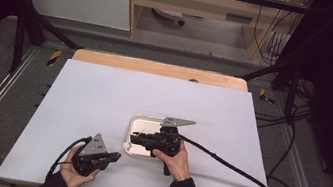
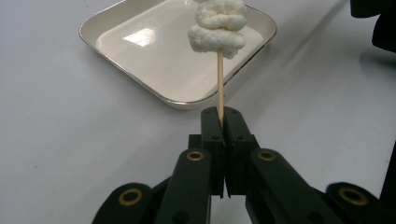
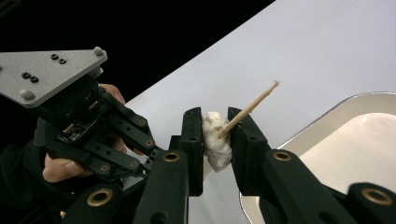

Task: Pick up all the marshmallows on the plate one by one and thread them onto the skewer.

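2 grippers share 1 skewer (image 2: 220,88): left gripper (image 2: 219,122) jaws clamp its bare end steady, so right gripper (image 3: 215,135) jaws can squeeze the white lumps (image 3: 215,140) beside the tray (image 2: 116,60).

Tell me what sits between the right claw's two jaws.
A white fluffy lump threaded on a wooden skewer, shown in the right gripper view; the left claw grips the skewer's bare end.

A tray (image 1: 137,122) sits on the table (image 1: 103,93), just right of centre. The right gripper (image 1: 133,139) hangs over the tray's near edge. The left gripper (image 1: 116,156) lies at about seven o'clock from the tray, near the table's front edge. A skewer (image 2: 220,84) runs between them, carrying a lump of food (image 2: 217,28) between the right gripper's jaws.
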Available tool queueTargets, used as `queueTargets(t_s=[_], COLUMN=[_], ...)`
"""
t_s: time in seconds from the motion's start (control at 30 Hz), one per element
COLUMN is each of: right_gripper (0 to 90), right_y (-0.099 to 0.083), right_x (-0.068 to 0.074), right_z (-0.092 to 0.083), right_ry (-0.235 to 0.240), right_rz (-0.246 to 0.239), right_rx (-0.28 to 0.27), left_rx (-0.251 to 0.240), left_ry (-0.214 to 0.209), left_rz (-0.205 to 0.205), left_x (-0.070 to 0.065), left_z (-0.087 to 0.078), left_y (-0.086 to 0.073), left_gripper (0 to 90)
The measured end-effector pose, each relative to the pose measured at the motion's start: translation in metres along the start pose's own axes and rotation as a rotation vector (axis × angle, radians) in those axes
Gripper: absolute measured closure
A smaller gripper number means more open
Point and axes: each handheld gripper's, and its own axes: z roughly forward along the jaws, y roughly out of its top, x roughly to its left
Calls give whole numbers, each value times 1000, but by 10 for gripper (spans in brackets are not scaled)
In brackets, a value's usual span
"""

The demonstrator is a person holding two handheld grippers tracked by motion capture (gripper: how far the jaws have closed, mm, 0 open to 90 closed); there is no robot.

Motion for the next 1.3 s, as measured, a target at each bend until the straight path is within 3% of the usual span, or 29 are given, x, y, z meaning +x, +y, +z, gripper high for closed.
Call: queueTargets(t_s=[0.1,0.27,0.43,0.67,1.0,1.3], right_gripper=[734,525,314,120,11,7], right_y=[2,10,13,3,-22,-40], right_x=[1,5,7,-1,-17,-27], right_z=[-2,-12,-22,-41,-70,-99], right_ry=[-9,-44,-145,-281,-427,-466], right_rz=[-10,-28,-89,-147,-184,-198], right_rx=[-4,-24,-6,66,181,183], left_rx=[-11,-16,-22,-21,-19,-4], left_ry=[0,8,14,15,18,23], left_rz=[-4,-16,-25,-47,-63,-75], left_x=[1,3,5,7,9,10], left_z=[-2,-3,-5,-6,-7,-6], left_y=[0,-1,-1,-1,1,8], left_gripper=[885,885,885,884,883,883])
